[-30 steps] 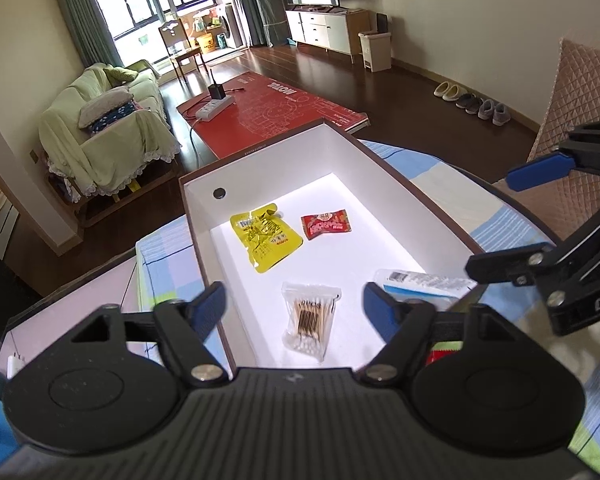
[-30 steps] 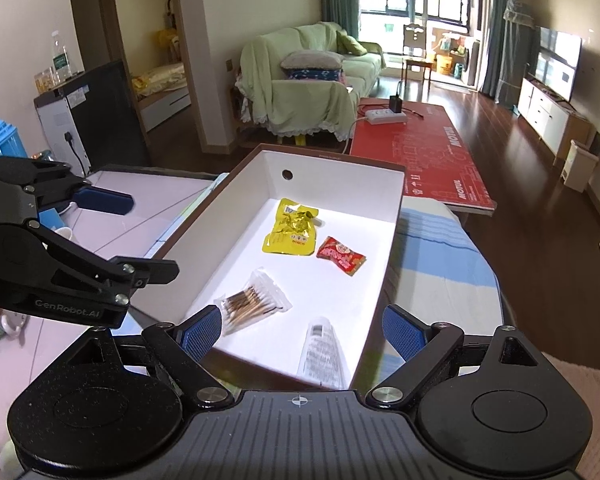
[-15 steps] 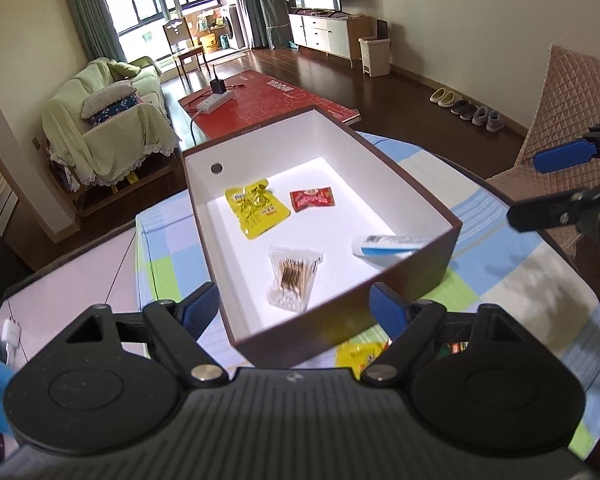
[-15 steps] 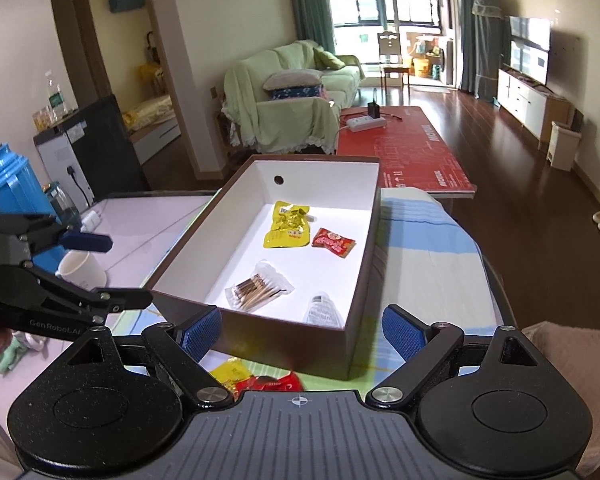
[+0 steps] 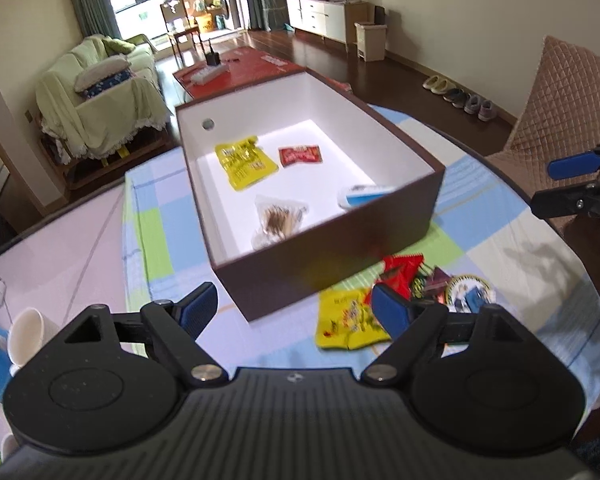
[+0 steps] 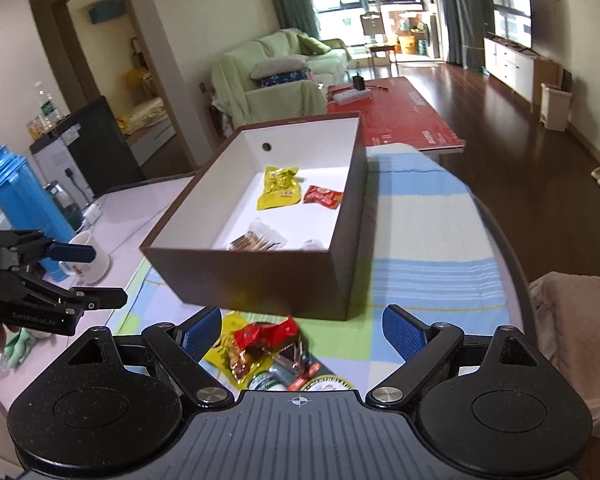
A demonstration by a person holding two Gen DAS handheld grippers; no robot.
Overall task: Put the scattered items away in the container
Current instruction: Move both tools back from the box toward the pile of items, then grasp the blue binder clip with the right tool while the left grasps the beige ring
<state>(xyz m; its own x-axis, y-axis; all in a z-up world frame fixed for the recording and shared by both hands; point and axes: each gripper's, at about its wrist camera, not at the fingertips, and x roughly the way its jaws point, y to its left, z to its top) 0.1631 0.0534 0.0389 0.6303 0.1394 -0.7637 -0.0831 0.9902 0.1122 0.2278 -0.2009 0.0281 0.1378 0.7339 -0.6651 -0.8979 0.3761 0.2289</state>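
A draped sofa [image 6: 276,76] and red mat [image 6: 400,116] lie beyond the table, where a blue flask [image 6: 24,204] stands beside a white cup [image 6: 90,258].

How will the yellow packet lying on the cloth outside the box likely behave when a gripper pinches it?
The yellow packet looks like thin flat foil, so it is probably light and floppy and would sag from a pinch. It lies flush on the cloth, so getting a finger under an edge may be awkward. Its glossy film could slip, and the red wrapper at its edge might shift.
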